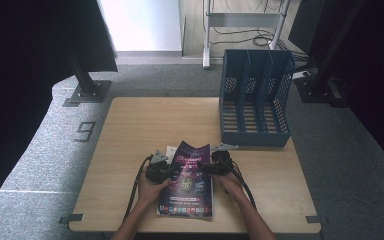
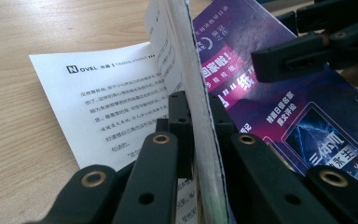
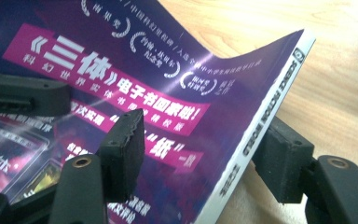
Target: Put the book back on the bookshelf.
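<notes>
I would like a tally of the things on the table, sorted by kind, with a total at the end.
Magazine, purple cover, pages lifted: 1
File rack, blue, three slots: 1
Hand-held grippers, left gripper and right gripper: 2
Total: 4

Black tools (image 1: 166, 170) with brass-ringed screw holes, grey plates, trailing black cables; bare forearms.
</notes>
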The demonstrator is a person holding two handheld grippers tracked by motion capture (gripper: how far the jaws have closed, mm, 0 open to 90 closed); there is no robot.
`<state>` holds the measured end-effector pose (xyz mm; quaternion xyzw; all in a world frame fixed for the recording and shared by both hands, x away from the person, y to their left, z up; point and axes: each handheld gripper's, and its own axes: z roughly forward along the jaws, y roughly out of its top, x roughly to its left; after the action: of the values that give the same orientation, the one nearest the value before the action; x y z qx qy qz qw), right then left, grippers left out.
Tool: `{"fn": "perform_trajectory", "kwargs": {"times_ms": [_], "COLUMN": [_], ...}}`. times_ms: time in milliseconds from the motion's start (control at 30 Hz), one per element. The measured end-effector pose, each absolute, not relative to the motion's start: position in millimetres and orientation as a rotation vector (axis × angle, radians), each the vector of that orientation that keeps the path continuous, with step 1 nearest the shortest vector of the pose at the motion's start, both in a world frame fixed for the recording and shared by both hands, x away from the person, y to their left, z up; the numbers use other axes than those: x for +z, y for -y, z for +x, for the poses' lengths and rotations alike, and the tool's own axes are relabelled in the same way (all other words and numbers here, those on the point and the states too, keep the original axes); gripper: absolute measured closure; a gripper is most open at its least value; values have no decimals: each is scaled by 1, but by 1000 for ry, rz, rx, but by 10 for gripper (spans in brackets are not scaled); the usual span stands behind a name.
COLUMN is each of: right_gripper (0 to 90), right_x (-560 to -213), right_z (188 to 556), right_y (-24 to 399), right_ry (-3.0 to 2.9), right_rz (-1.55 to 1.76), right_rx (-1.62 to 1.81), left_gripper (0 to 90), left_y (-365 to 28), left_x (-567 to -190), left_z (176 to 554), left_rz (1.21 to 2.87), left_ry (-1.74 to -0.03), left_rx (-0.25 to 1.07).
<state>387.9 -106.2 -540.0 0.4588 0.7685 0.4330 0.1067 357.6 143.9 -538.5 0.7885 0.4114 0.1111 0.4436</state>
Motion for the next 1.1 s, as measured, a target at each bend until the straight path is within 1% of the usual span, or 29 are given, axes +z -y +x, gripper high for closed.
{"fn": "perform_trajectory", "kwargs": {"times_ms": [467, 733, 767, 800, 833, 867, 900, 933, 1000, 1100], "right_gripper": [427, 480, 501, 501, 546, 546, 580, 580, 617, 636], "right_x": [-539, -541, -541, -541, -541, -541, -541, -541, -540, -537], "right_z": [404, 407, 407, 407, 407, 407, 407, 407, 407, 404], "right_y": [105, 107, 107, 107, 107, 107, 108, 108, 111, 113], "right_ry": [-2264, -2292, -2299, -2299, -2301, -2301, -2307, -2307, -2319, -2323], "right_rz": [1354, 1350, 1350, 1350, 1344, 1344, 1351, 1351, 1358, 1350], "right_rx": [1242, 1251, 1250, 1250, 1241, 1241, 1242, 1242, 1265, 1282], "left_gripper": [844, 844, 844, 844, 844, 844, 844, 843, 843, 842], "left_y": [-144, -144, -144, -144, -144, -144, -144, -144, -144, -144], "left_x": [-539, -539, -539, -539, -539, -539, -539, -539, -539, -539], "left_z": [358, 358, 358, 358, 358, 358, 358, 358, 358, 358], "left_rz": [1958, 1958, 1958, 1958, 1957, 1956, 1955, 1955, 1952, 1950], "left_ry": [-1022, -1023, -1023, -1023, -1023, -1023, -1021, -1021, -1022, -1018], "left_rx": [273, 274, 274, 274, 273, 275, 279, 279, 276, 268]}}
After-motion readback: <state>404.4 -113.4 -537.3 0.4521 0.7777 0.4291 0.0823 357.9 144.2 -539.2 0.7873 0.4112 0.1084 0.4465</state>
